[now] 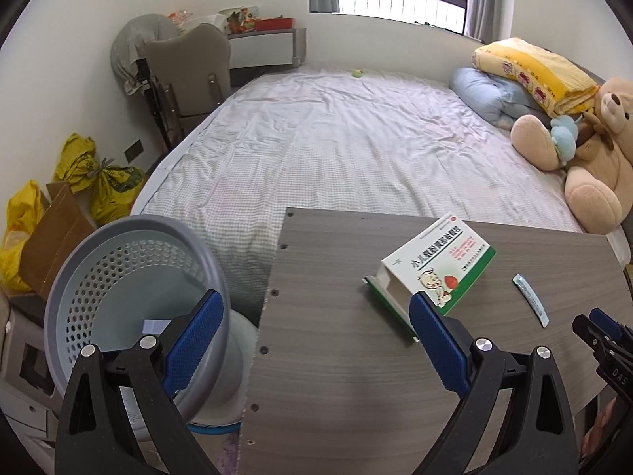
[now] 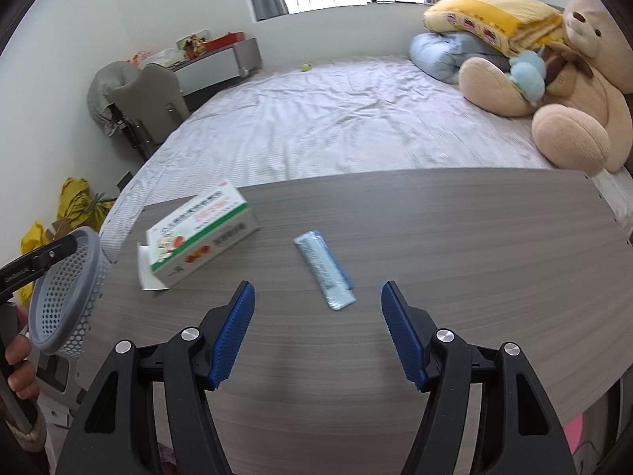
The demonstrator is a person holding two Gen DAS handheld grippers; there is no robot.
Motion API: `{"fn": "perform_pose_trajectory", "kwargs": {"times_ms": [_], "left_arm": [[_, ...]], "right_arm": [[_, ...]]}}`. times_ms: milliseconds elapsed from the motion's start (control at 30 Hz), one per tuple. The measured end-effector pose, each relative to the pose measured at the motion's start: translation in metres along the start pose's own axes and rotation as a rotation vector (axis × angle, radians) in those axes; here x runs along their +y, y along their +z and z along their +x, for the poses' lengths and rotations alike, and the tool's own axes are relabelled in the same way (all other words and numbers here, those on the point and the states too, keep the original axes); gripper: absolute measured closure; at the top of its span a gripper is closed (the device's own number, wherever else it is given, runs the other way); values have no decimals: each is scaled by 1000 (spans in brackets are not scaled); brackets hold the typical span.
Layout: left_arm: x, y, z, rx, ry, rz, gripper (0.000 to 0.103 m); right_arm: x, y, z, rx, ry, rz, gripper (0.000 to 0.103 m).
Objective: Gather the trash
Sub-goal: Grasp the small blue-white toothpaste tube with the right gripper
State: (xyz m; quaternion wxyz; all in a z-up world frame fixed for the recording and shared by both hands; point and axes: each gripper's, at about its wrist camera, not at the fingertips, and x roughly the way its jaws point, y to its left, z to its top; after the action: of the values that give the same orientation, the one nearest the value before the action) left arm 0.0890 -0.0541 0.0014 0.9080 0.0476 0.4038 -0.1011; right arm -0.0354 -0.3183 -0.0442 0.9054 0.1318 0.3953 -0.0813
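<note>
Readable text on the box and gripper bodies

The medicine box (image 1: 437,263), at about 1 o'clock on the grey board (image 1: 336,356), bears large green Chinese characters, its smaller print too fine to read. "DAS" stands on the right gripper (image 1: 605,352) at 4 o'clock; the sachet (image 2: 325,269) lettering is blurred.

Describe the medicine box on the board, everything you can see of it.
The medicine box is a flat white carton with a green band, red accents, a cartoon child and fruit, and Chinese lettering. It looks like thin cardboard. It lies flat, printed face up, on the grey wood-grain board, its end flap open toward the camera and apparently hollow inside. Nothing grips it; the blue sachet lies apart from it, and the grey basket stands off the board's edge.
</note>
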Motion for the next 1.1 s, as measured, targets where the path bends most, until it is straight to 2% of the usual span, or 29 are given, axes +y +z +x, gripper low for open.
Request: {"fn": "perform_pose_trajectory", "kwargs": {"times_ms": [167,433,567,733,800,933,1100], "left_arm": [[-16,3,9,16,-13,31,10],[-30,3,16,26,-20,63,10],[-30,2,21,40,-22,65,10],[-29,1,24,48,-24,66,10],[-28,1,25,52,-26,66,10],[-28,0,27,59,-31,67,10],[-34,-4,27,67,-44,81,10]], "right_arm": [[-12,0,20,32,-23,-9,39],[1,14,63,81,-26,-95,40],[5,18,81,105,-45,-133,49],[10,20,89,110,-64,-165,53],[14,20,90,106,-76,-187,59],[22,18,89,100,-63,-218,81],[16,20,86,97,-14,-160,82]]}}
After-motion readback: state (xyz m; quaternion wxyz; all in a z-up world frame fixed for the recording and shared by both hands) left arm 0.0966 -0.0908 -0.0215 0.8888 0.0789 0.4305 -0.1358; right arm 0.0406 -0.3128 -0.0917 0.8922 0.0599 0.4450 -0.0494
